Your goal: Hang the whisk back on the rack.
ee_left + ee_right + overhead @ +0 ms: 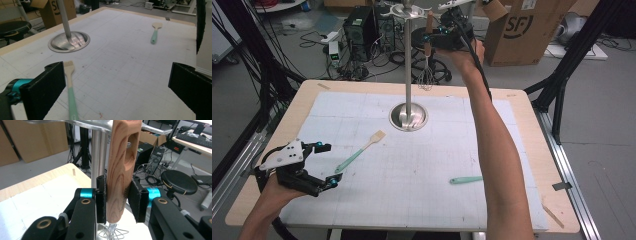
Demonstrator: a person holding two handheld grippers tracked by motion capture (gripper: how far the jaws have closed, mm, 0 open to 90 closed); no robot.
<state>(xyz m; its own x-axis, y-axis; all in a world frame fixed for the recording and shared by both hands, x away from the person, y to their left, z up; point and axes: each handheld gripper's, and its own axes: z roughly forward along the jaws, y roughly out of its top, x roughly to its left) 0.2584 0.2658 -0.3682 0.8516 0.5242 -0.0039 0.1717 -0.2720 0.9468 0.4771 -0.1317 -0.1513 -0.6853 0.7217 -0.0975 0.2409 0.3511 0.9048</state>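
A whisk with a wooden handle (122,170) hangs upright by the top of the metal stand (408,65), its wires (426,79) pointing down. My right gripper (118,200) is shut on the handle, both pads pressed against its sides. A metal hook tip shows through the slot in the handle. At the near left my left gripper (330,164) stands open, nothing between its jaws. A brush with a teal handle (69,82) lies just beside its left jaw. A teal-handled wooden spoon (155,32) lies further off on the white mat (412,165).
The stand's round base (409,117) sits in the middle of the mat. The person's right forearm (497,150) crosses the mat's right side. Beyond the table are a cardboard box (524,25), a computer tower (359,30), cables and a black stool (178,182).
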